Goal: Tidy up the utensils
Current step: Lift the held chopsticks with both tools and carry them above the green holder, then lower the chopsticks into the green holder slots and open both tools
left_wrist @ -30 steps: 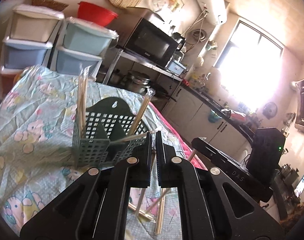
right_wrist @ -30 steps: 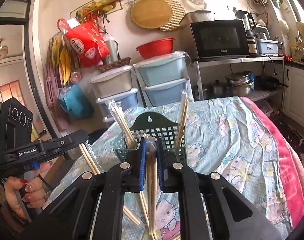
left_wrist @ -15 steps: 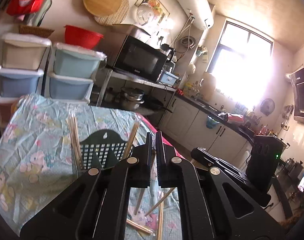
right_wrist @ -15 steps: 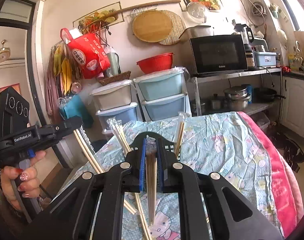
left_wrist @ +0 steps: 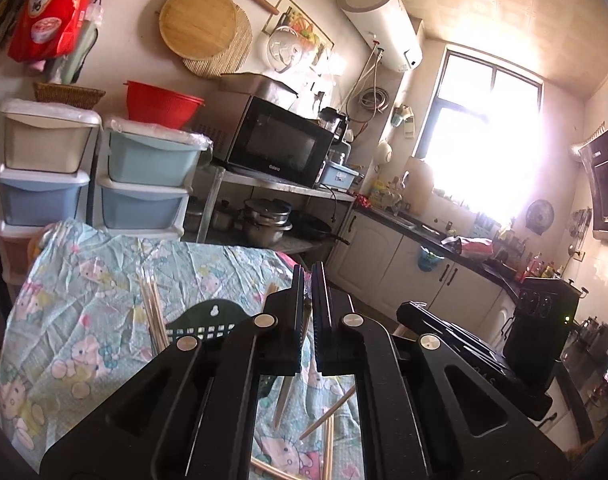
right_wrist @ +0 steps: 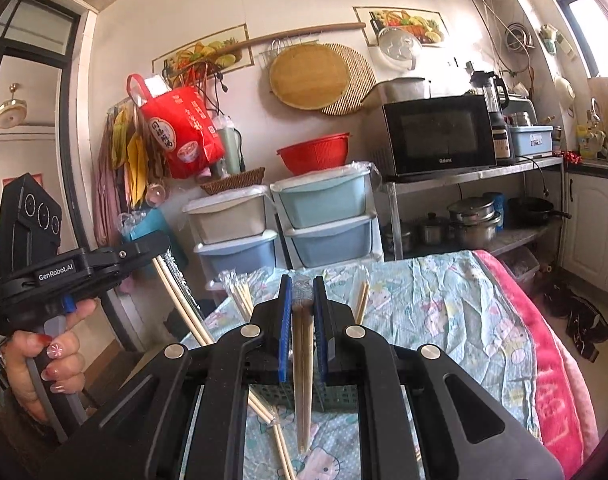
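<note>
Right gripper (right_wrist: pixel 302 304) clamped on a wrapped chopstick pair (right_wrist: pixel 304 368), hanging tips-down. Left gripper (left_wrist: pixel 308 300) pinching chopsticks (right_wrist: pixel 184 304) too, mostly hidden behind its own frame. Below, green holder (left_wrist: pixel 208 320) half covered, on the patterned cloth (left_wrist: pixel 84 300).

hidden: green basket (left_wrist: pixel 208 322) mostly behind fingers | cut off: loose chopsticks (left_wrist: pixel 327 446) at bottom edge

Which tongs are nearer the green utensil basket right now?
Right. The right tongs hang over the green basket, gripping chopsticks; the left tongs sit off to its side.
</note>
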`<action>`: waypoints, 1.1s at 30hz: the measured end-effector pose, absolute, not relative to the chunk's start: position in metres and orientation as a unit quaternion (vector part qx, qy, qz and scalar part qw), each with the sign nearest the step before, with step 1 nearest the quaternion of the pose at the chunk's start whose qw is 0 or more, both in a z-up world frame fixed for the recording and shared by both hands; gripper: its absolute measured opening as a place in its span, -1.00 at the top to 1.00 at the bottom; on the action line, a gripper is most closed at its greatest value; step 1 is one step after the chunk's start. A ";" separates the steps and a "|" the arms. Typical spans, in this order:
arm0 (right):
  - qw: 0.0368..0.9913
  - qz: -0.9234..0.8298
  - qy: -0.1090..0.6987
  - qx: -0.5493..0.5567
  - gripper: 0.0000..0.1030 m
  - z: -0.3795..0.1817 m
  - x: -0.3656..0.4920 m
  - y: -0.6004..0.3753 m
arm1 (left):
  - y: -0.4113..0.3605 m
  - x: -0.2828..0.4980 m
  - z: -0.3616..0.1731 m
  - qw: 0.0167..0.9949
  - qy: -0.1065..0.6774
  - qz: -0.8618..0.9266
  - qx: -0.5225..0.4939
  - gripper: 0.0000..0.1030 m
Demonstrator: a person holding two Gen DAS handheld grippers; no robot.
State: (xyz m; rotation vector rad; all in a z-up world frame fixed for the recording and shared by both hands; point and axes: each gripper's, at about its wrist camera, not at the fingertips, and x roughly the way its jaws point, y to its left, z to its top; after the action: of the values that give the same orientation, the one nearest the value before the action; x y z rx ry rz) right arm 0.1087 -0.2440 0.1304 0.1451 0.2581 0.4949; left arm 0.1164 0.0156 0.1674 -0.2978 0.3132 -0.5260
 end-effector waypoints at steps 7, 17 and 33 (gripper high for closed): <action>0.963 0.238 0.090 0.086 0.80 0.148 0.109 -0.250 | 0.021 0.119 0.179 0.948 0.135 -0.247 -0.149 0.96; 0.968 0.227 0.052 0.091 0.80 0.176 0.121 -0.255 | 0.034 0.122 0.201 0.958 0.100 -0.225 -0.148 0.96; 0.972 0.224 0.014 0.061 0.80 0.212 0.145 -0.238 | 0.034 0.151 0.224 0.965 0.069 -0.209 -0.145 0.96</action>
State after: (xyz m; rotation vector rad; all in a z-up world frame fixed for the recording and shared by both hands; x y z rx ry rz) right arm 0.1451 -0.2382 0.2116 0.1235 0.0283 0.4530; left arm 0.1508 0.0336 0.2238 -0.2938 0.1395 -0.4230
